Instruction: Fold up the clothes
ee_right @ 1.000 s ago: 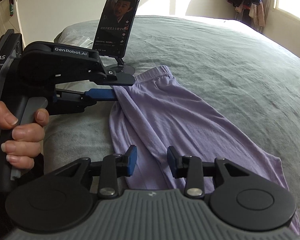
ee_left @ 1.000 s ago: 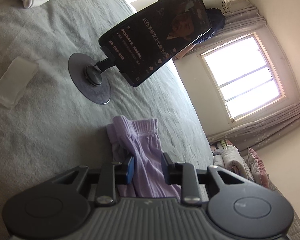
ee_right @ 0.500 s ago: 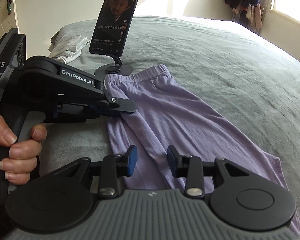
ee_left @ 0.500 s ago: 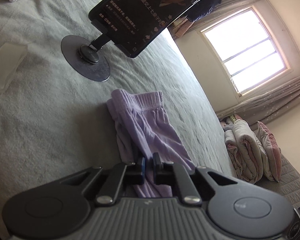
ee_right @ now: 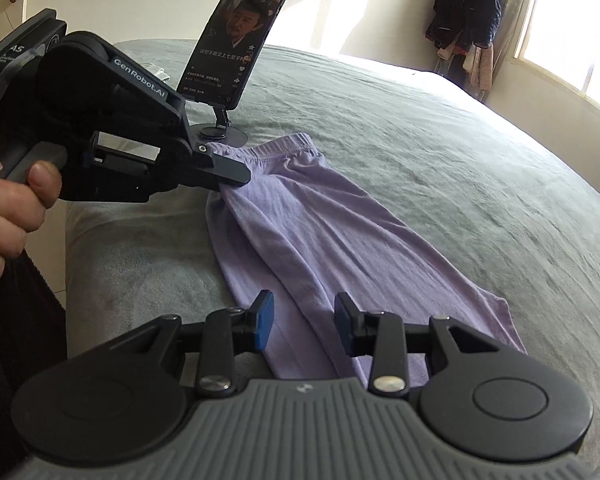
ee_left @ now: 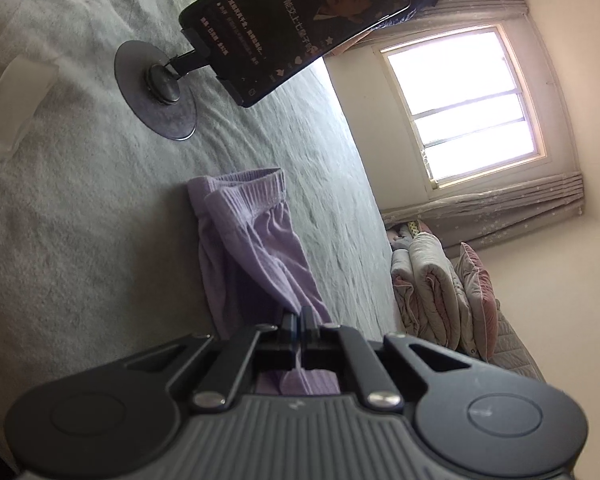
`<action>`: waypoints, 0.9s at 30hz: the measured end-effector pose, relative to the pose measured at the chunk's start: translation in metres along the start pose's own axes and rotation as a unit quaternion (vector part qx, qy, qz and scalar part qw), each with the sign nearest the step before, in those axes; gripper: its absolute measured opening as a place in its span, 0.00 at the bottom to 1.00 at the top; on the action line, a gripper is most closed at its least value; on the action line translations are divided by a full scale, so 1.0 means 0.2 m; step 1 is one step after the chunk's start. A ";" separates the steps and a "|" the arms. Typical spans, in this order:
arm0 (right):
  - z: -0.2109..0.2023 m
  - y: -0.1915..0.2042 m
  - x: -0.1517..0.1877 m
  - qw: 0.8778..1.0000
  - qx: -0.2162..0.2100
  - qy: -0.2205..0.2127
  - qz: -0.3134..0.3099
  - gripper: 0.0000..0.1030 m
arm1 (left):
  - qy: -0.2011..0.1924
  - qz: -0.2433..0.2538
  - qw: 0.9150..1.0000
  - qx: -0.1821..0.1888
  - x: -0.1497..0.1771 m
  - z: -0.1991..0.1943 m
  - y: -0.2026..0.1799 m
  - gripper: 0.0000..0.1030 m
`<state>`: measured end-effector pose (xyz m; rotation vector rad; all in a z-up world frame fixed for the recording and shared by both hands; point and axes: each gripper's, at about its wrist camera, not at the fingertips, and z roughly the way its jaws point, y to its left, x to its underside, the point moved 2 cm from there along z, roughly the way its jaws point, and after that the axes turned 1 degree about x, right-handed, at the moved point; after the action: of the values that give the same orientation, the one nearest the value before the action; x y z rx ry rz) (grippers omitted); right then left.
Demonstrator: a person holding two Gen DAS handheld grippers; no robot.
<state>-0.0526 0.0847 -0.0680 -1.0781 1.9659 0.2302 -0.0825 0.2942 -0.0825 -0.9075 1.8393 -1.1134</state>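
Observation:
Lilac pants [ee_right: 320,232] lie lengthwise on the grey bed cover, waistband [ee_right: 284,146] toward the phone stand. My left gripper [ee_left: 299,320] is shut on the near side edge of the pants [ee_left: 256,252] a little below the waistband; the cloth rises into its jaws. In the right wrist view the same left gripper [ee_right: 230,178] pinches that edge, held by a person's hand [ee_right: 8,192]. My right gripper [ee_right: 303,326] hovers open over the lower leg part of the pants, blue pads [ee_right: 265,320] apart with only loose fabric beneath them.
A phone [ee_right: 236,48] on a round-based stand [ee_left: 156,92] rises just beyond the waistband. Folded white cloths [ee_left: 16,108] lie left of it. A window [ee_left: 464,108], curtains and stacked bedding [ee_left: 432,292] are past the bed's far side.
The left gripper's jaws have shut on the pants' edge and it has tilted, lifting the fabric slightly. The right gripper has shifted a little along the pants, still open.

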 end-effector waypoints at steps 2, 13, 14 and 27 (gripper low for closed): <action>0.01 0.05 -0.02 1.000 0.014 -0.004 -0.019 0.37 | -0.005 -0.018 1.000 0.012 0.00 -0.01 0.02 0.01; 0.18 0.36 -0.12 0.969 0.197 -0.040 -0.142 0.34 | -0.013 -0.039 0.999 0.032 0.04 0.00 0.02 0.01; 0.19 0.37 -0.12 0.963 0.221 -0.041 -0.150 0.32 | -0.015 -0.040 0.999 0.026 0.04 0.00 0.02 0.01; 0.09 0.41 0.02 0.917 0.327 -0.071 -0.218 0.28 | -0.009 -0.038 0.999 0.008 0.04 -0.02 0.02 0.01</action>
<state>-0.1057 0.1425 -0.1001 -0.9712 1.4483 -0.5445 -0.0894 0.2903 -0.0879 -0.9806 1.7921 -1.1617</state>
